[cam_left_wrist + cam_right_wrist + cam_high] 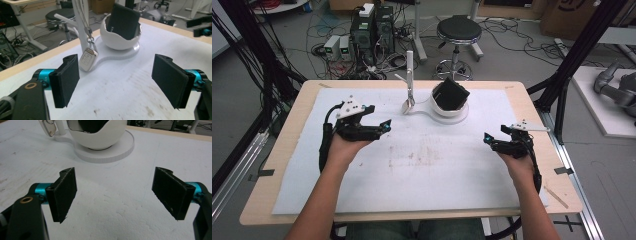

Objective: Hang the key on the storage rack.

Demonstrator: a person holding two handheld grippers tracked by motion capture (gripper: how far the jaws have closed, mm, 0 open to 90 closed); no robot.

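Approach stage, nothing grasped; left gripper and right gripper both rest low over the white mat, jaws spread wide and empty. Key fob hangs from the white stand, just ahead of the left jaws; black wallet sits tilted in the white bowl beside it. Likely next: left gripper advances, centres the fob between the pads, then closes; the fob may swing.

High view looked down over the whole table from the person's side; both gripper views sat low and close, sharing the white bowl.
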